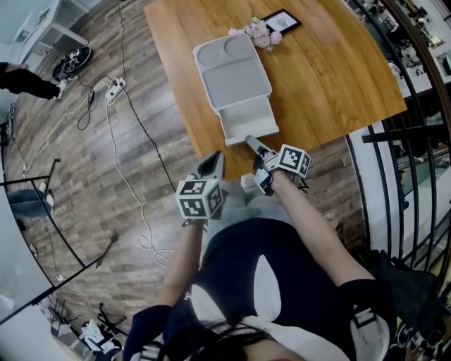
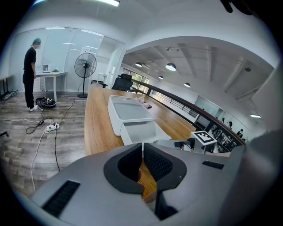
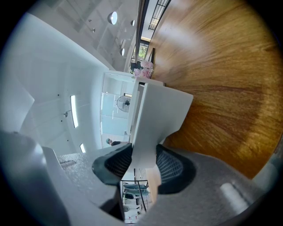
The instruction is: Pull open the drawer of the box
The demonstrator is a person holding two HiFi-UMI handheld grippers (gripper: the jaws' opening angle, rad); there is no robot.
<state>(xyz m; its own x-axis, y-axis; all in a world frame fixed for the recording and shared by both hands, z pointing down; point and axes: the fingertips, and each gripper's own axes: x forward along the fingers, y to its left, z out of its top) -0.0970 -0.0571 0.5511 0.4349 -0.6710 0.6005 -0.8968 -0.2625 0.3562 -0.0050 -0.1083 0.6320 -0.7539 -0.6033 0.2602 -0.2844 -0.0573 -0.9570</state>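
Observation:
A pale grey box (image 1: pixel 232 74) lies on the wooden table (image 1: pixel 331 77), and its drawer (image 1: pixel 248 125) stands pulled out toward the table's near edge. My right gripper (image 1: pixel 252 144) is at the drawer's front, shut on it. In the right gripper view the white drawer front (image 3: pixel 159 110) sits pinched between the two pads of the right gripper (image 3: pixel 143 161). Off the table's near-left corner my left gripper (image 1: pixel 213 163) hangs with nothing in it. Its jaws meet in the left gripper view (image 2: pixel 143 152), which looks along the table at the box (image 2: pixel 128 112) and the open drawer (image 2: pixel 141 132).
Pink flowers (image 1: pixel 258 32) and a black frame (image 1: pixel 282 20) lie beyond the box. A power strip with cables (image 1: pixel 113 88) runs over the wooden floor at left. A black railing (image 1: pixel 402 176) stands to the right. A person (image 2: pixel 30 75) and a fan (image 2: pixel 85 66) are far off.

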